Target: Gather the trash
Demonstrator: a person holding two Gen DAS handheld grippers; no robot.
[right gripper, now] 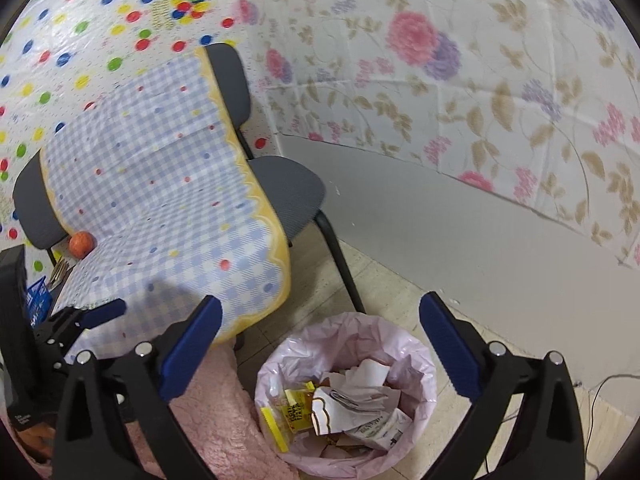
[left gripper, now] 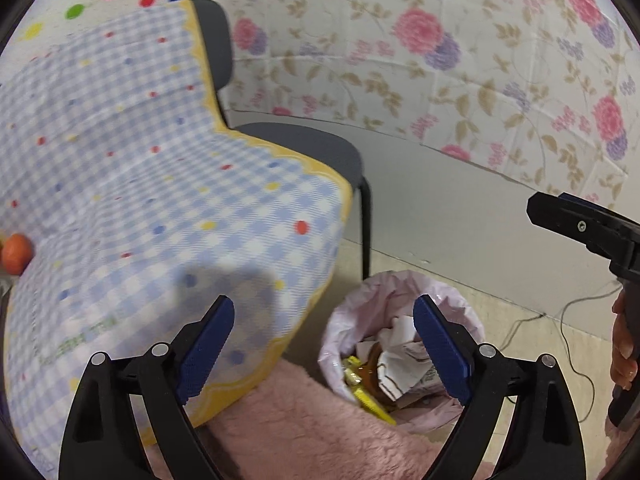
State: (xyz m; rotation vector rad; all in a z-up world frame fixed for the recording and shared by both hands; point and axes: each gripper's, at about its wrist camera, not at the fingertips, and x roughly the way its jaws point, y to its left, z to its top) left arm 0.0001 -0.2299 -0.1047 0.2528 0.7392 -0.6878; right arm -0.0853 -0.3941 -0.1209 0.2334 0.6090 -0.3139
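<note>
A small bin lined with a pink bag (left gripper: 348,320) (right gripper: 280,364) stands on the floor beside the covered chairs. It holds crumpled paper (left gripper: 400,360) (right gripper: 360,404) and yellow wrappers (left gripper: 360,392) (right gripper: 296,412). My left gripper (left gripper: 324,344) is open and empty above the bin's left rim. My right gripper (right gripper: 320,352) is open and empty, above the bin. The right gripper also shows at the right edge of the left wrist view (left gripper: 588,232). The left gripper shows at the left edge of the right wrist view (right gripper: 80,320).
Grey chairs (left gripper: 316,148) (right gripper: 288,184) draped with a blue checked cloth (left gripper: 160,200) (right gripper: 160,200) stand left of the bin. An orange ball (left gripper: 16,254) (right gripper: 81,244) lies on the cloth. A pink fluffy rug (left gripper: 304,424) (right gripper: 208,420) lies below. A cable (left gripper: 572,320) runs along the floor by the wall.
</note>
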